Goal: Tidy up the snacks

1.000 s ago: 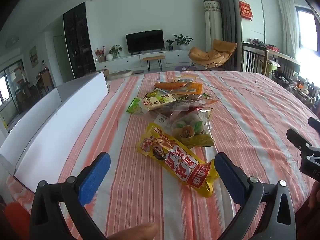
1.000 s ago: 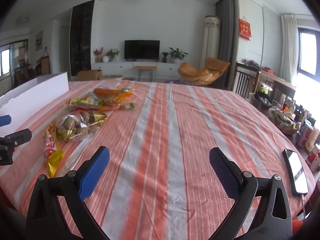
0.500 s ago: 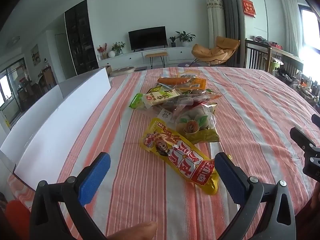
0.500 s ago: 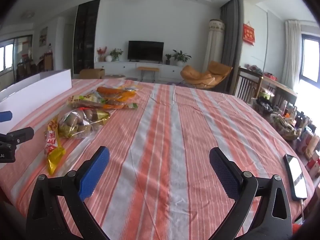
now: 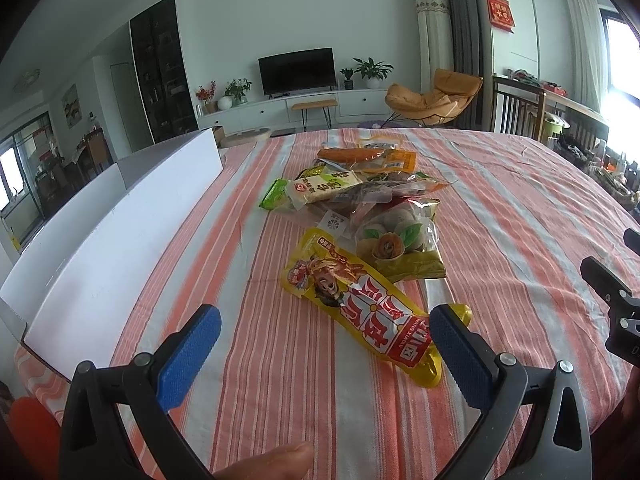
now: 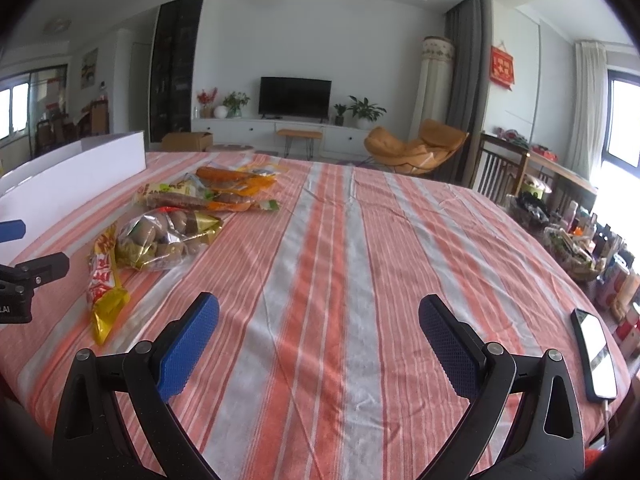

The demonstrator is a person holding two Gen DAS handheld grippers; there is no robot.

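Note:
A pile of snack packets lies on the striped tablecloth. Nearest is a long yellow-and-red packet (image 5: 356, 300), also at the left of the right wrist view (image 6: 102, 276). Behind it sits a clear bag of round snacks (image 5: 394, 242) (image 6: 160, 240), then a green-and-white packet (image 5: 310, 192) and an orange packet (image 5: 368, 156). My left gripper (image 5: 324, 354) hovers open just short of the yellow packet, whose near end lies by the right fingertip. My right gripper (image 6: 318, 342) is open over bare cloth, well right of the pile.
A long white box (image 5: 120, 224) (image 6: 72, 172) stands along the table's left side. A phone (image 6: 594, 354) lies near the right edge. The right gripper's body (image 5: 616, 304) shows at the right of the left wrist view. Bottles and baskets (image 6: 580, 248) crowd beyond the right edge.
My left gripper has crept forward toward the yellow packet, which now sits larger and closer between the fingers. The right gripper has hardly moved. Both stay open.

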